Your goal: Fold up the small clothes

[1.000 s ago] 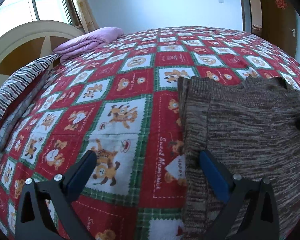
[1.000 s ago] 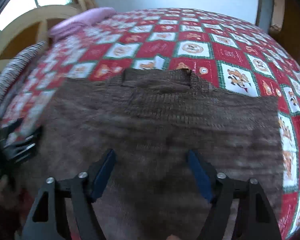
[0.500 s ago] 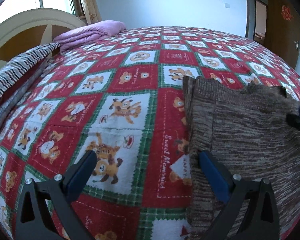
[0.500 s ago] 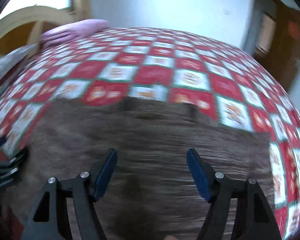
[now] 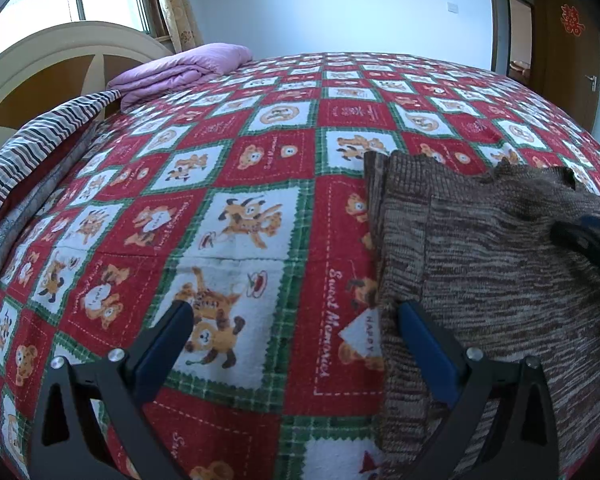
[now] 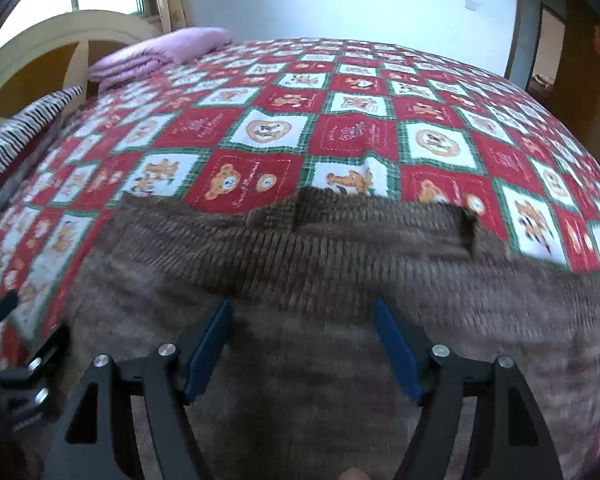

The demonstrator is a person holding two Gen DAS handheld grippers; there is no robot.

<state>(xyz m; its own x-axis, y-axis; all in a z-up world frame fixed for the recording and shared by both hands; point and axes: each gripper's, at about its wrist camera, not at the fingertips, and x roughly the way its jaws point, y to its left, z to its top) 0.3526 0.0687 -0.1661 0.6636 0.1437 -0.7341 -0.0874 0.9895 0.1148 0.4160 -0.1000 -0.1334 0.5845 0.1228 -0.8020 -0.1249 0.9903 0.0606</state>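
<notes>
A brown knitted garment [image 5: 492, 280] lies flat on the bed, with a folded strip along its left edge. In the right wrist view it [image 6: 320, 272] fills the lower half, its collar at the far edge. My left gripper [image 5: 294, 312] is open and empty above the garment's left edge; its right finger [image 5: 424, 340] is over the knit, its left finger over the bedspread. My right gripper [image 6: 302, 320] is open and empty above the middle of the garment. The right gripper also shows at the right edge of the left wrist view [image 5: 588, 236].
The bed has a red, white and green bear-print bedspread [image 5: 228, 184]. A folded purple blanket [image 5: 184, 68] and a striped pillow [image 5: 32, 148] lie at the headboard [image 5: 40, 60] on the left. A door [image 5: 568, 40] stands at the far right.
Both grippers have tilted up and drawn back a little, so more of the room shows. The right gripper has moved towards the collar. Both stay open; the garment has not moved.
</notes>
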